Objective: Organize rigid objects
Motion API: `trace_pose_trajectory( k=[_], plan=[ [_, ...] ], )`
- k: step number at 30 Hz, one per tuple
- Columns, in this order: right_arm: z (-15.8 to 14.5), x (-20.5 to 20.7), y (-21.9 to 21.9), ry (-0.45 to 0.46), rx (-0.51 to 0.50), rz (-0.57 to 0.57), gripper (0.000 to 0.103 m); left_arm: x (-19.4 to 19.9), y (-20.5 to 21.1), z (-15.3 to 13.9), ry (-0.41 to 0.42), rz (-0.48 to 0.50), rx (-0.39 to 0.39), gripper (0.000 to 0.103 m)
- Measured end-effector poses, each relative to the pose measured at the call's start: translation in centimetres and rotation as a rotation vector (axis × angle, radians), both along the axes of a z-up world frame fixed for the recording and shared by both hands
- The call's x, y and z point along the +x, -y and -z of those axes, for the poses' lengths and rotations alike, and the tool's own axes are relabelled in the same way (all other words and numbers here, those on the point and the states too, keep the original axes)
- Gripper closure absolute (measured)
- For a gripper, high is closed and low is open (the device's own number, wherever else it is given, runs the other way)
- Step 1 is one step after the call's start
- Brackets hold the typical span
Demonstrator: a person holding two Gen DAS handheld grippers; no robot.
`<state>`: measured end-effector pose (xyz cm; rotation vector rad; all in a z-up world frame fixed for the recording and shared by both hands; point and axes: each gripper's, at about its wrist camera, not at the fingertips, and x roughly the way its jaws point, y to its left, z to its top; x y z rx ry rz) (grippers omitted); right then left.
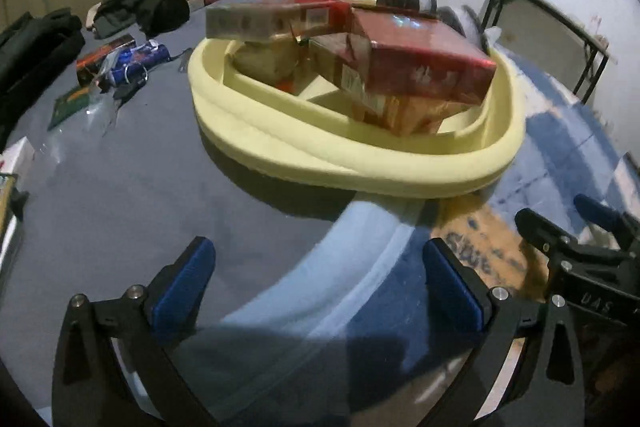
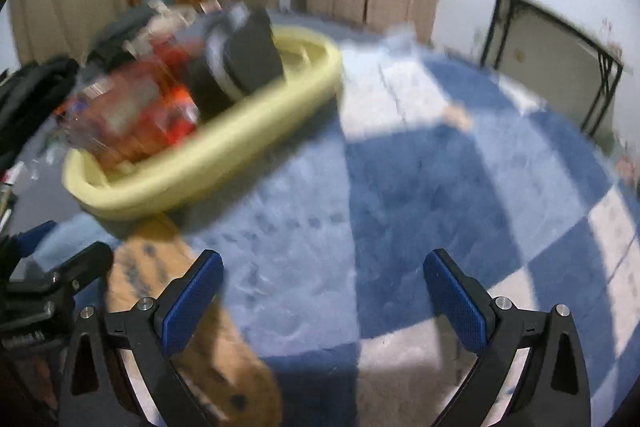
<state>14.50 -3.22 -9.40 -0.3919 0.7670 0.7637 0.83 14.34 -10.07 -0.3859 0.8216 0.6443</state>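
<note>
While the pale yellow oval plastic tray (image 1: 360, 163) on the grey table (image 1: 140, 187) is already holding a pile of red cardboard packs (image 1: 424, 67), small boxes (image 1: 104, 57) are lying loose beyond it, so sorting looks unfinished. The left gripper (image 1: 320, 279) and the right gripper (image 2: 324, 287) are both hovering spread and empty.

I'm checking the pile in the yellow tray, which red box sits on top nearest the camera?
The big dark red box at the right of the yellow tray; it lies tilted over the others, while the grey-sided box sits farther back left.
</note>
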Motion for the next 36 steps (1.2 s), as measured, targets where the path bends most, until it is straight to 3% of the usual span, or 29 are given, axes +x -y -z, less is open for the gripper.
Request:
trace_pose_trajectory(
  k=[3, 13, 36],
  plan=[
    [0.2, -0.1, -1.0, 0.026, -0.046, 0.013, 0.000, 0.7, 0.5, 0.3, -0.020, -0.019, 0.016, 0.000],
    [0.8, 0.3, -1.4, 0.022, -0.053, 0.018, 0.000, 1.3, 1.0, 0.5, -0.053, -0.035, 0.041, 0.000],
    [0.8, 0.3, -1.5, 0.021, -0.054, 0.018, 0.000, 1.3, 0.7, 0.5, -0.047, -0.034, 0.021, 0.000]
  ],
)
